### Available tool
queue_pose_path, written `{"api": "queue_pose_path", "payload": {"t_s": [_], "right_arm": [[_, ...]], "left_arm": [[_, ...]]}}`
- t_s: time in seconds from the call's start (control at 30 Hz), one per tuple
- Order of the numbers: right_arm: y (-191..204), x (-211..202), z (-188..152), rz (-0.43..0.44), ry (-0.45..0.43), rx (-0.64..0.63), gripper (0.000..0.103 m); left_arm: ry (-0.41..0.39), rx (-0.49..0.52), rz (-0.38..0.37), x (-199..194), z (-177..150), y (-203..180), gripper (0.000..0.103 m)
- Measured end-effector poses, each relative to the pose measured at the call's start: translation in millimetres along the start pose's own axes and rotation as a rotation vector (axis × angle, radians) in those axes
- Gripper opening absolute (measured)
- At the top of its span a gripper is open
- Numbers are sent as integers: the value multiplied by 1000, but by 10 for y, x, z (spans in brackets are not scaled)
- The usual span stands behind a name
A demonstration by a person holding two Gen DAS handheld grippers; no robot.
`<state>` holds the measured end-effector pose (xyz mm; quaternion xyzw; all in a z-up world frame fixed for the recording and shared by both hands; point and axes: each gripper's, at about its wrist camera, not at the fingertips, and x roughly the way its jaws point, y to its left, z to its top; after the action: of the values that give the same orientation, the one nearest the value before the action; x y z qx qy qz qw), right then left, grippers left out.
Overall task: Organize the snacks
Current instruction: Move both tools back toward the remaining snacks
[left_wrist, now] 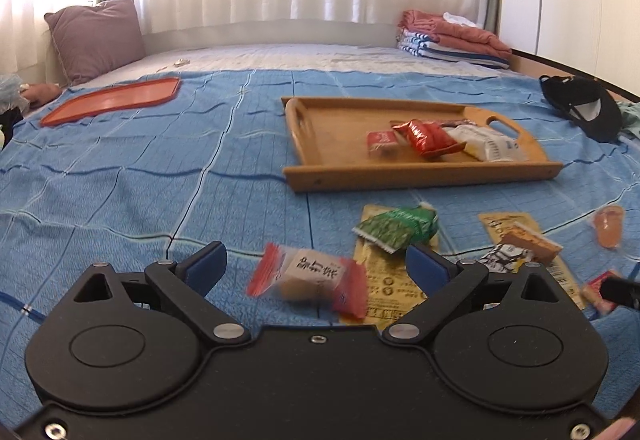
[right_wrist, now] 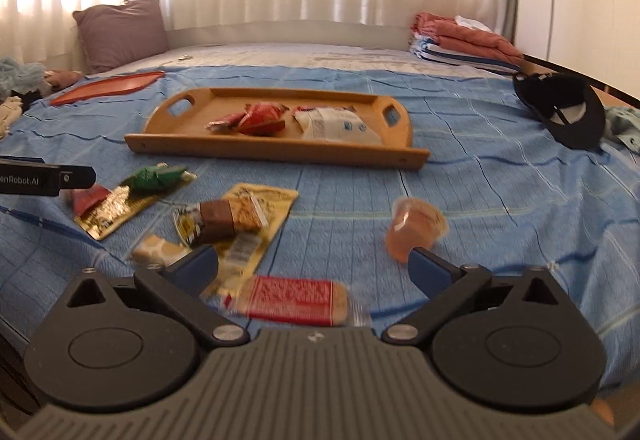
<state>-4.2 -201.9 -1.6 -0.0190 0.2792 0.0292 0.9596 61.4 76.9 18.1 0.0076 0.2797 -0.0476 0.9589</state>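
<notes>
A wooden tray [left_wrist: 420, 176] [right_wrist: 276, 152] lies on the blue bedspread and holds several snack packets, red ones [left_wrist: 428, 136] and a white one [right_wrist: 336, 124]. My left gripper [left_wrist: 316, 266] is open, its jaws on either side of a red-ended candy packet [left_wrist: 310, 280] lying on the bed. My right gripper [right_wrist: 314, 270] is open over a red biscuit packet [right_wrist: 296, 300]. Loose on the bed are a green packet [left_wrist: 394, 228] [right_wrist: 154, 176], yellow packets [right_wrist: 256, 208], a chocolate bar [right_wrist: 220, 222] and an orange jelly cup [right_wrist: 414, 228].
An orange lid or tray [left_wrist: 112, 100] lies at the far left. A purple pillow [left_wrist: 96, 38] leans at the back left. Folded towels [left_wrist: 452, 36] sit at the back right. A black cap [right_wrist: 564, 108] lies on the right. The left gripper's body [right_wrist: 44, 180] shows at the right wrist view's left edge.
</notes>
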Motion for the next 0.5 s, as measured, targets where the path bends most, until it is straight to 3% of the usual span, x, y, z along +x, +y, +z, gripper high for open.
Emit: {"api": "queue_pose_path", "payload": {"t_s": [0.5], "right_arm": [[96,112,-205,-46,34,38,103]], "left_arm": [[26,20,21,213,-129,-22,97]]}}
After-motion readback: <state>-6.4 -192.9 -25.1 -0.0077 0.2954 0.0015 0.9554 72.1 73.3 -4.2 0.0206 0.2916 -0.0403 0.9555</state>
